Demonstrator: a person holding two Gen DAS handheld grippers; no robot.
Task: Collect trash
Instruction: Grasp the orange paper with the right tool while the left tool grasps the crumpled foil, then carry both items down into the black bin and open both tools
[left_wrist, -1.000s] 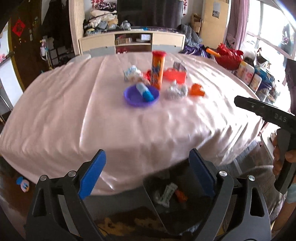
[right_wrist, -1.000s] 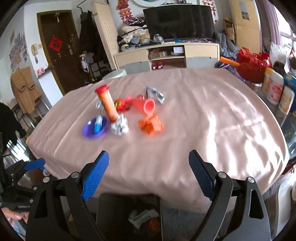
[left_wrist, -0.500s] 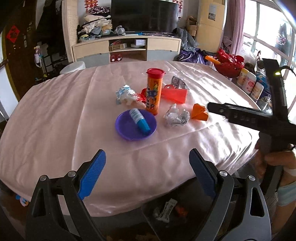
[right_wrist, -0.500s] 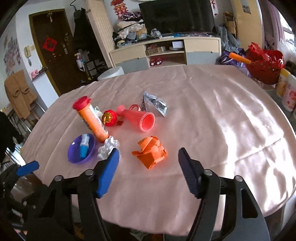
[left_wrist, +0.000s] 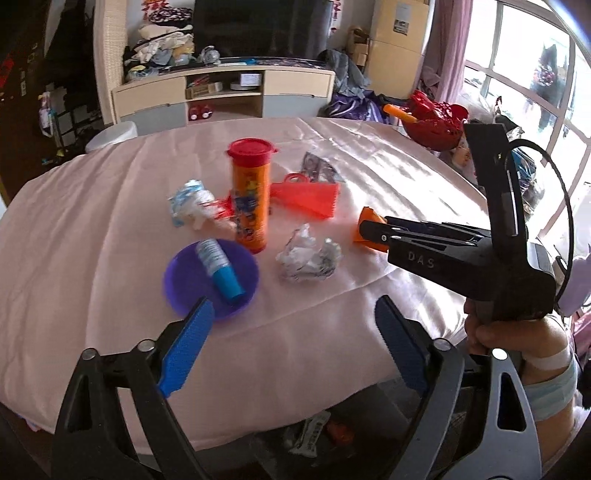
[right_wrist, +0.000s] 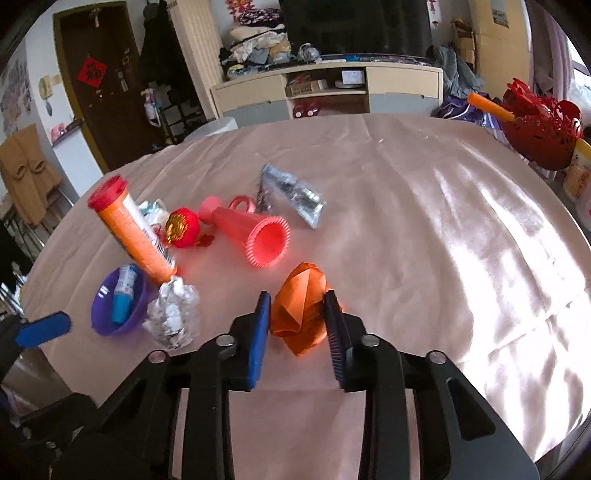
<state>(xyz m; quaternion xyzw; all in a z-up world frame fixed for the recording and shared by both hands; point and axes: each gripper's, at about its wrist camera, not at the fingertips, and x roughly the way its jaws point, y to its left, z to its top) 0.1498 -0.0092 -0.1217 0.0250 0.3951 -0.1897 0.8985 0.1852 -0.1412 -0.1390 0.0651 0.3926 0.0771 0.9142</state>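
Right tongs (right_wrist: 297, 325) straddle the crumpled orange paper (right_wrist: 301, 308); both blue pads (right_wrist: 258, 332) sit against its sides, so they appear clamped on it, though how firmly cannot be told. The paper rests on the pink-clothed worktop (right_wrist: 424, 229), near the front edge. Left tongs (left_wrist: 291, 350) are wide apart and hold nothing, hovering over the near edge by the purple bowl (left_wrist: 184, 273).

Handling estimate: the orange paper is light and soft and will crush further under pressure; a hold across its middle bulk looks sound. The foil ball (right_wrist: 171, 312) should behave likewise. The silver wrapper (right_wrist: 295, 194) lies flat and thin, probably slippery; pinching a raised edge seems best.

Count on the worktop:
- orange paper wad: one
- foil ball: one
- silver wrapper: one
- white-blue crumpled wad (left_wrist: 190, 203): one
- orange tube with red cap (left_wrist: 251, 195), standing: one
- red ribbed cup (right_wrist: 255, 230), on its side: one
- red-gold ornament (right_wrist: 181, 227): one
- purple bowl with one small blue-capped bottle (left_wrist: 219, 267) inside

A bin (left_wrist: 317, 439) below the worktop edge already holds some scraps.
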